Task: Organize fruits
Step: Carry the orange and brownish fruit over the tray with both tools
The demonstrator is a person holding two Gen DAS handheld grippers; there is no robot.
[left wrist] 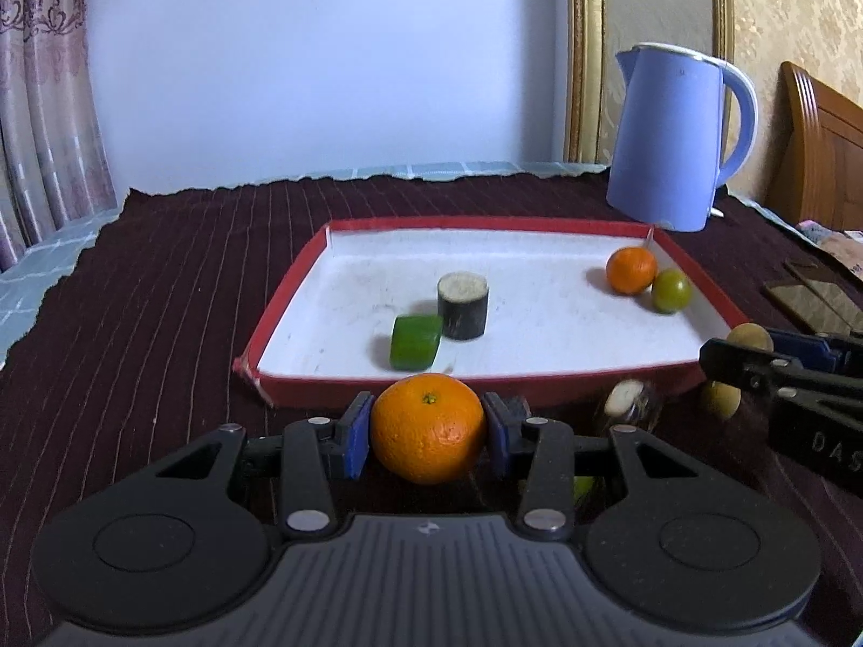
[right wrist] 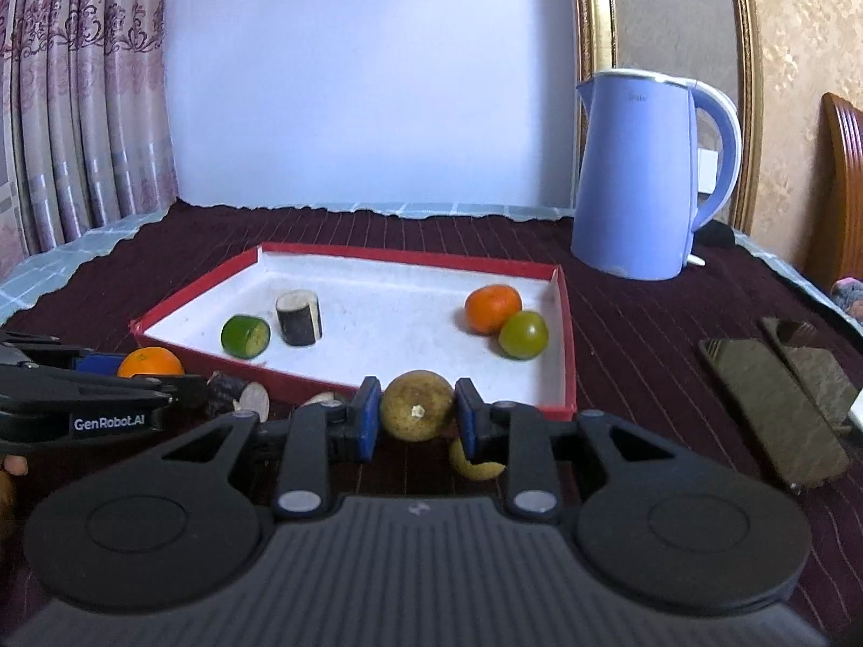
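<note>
A red-rimmed white tray (left wrist: 302, 269) (right wrist: 563, 323) lies on the dark cloth. In it are a green cucumber piece (left wrist: 414, 349) (right wrist: 245, 336), a dark sugarcane stub (left wrist: 462, 305) (right wrist: 298, 317), a small orange (left wrist: 630, 269) (right wrist: 492, 309) and a green fruit (left wrist: 670, 291) (right wrist: 523, 335). My left gripper (left wrist: 429, 428) is shut on a large orange (left wrist: 429, 428) (right wrist: 149, 363) just before the tray's front rim. My right gripper (right wrist: 416, 414) is shut on a brownish-yellow round fruit (right wrist: 416, 405) (left wrist: 748, 335) near the tray's front right corner.
A blue kettle (left wrist: 674, 140) (right wrist: 644, 172) stands behind the tray at the right. A sugarcane stub (left wrist: 631, 404) (right wrist: 240, 396) and a yellow fruit (left wrist: 720, 399) (right wrist: 474, 463) lie on the cloth before the tray. Dark flat objects (right wrist: 771, 404) lie at the right.
</note>
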